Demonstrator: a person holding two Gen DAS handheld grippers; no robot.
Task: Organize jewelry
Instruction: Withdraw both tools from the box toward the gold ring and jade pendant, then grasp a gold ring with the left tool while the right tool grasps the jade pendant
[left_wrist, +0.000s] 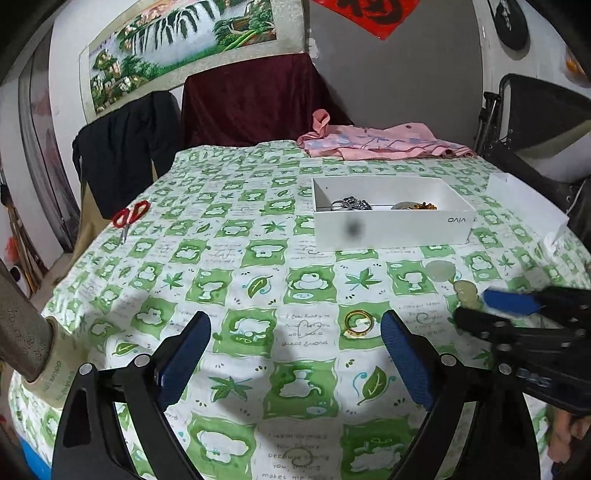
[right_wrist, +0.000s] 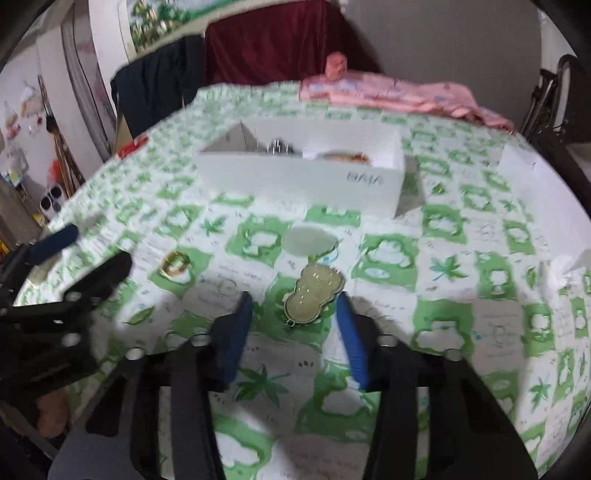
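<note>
From the left wrist view, we are looking across a counter (left_wrist: 258, 236) covered in a green and white checked cloth, and the left gripper (left_wrist: 295, 332) is hovering with its fingers spread wide and holding nothing. A gold ring (left_wrist: 357, 323) is lying flat on the cloth between the fingertips, just beside the right-hand one. Beyond it a white box (left_wrist: 391, 227) is sitting open with jewelry inside. Red-handled scissors (left_wrist: 130, 217) are lying far left and a pink cloth (left_wrist: 384, 146) at the far edge. The right gripper (left_wrist: 491, 308) is reaching in from the right over two pale pendants. From the right wrist view, blurred, we are seeing the right gripper (right_wrist: 295, 306) with its blue fingers (right_wrist: 236, 332) partly closed around a gourd-shaped jade pendant (right_wrist: 314, 295) lying on the cloth, gaps showing on both sides. A round pale pendant (right_wrist: 309, 242) is lying just beyond, the white box (right_wrist: 306, 181) further back, the gold ring (right_wrist: 175, 263) to the left.
</note>
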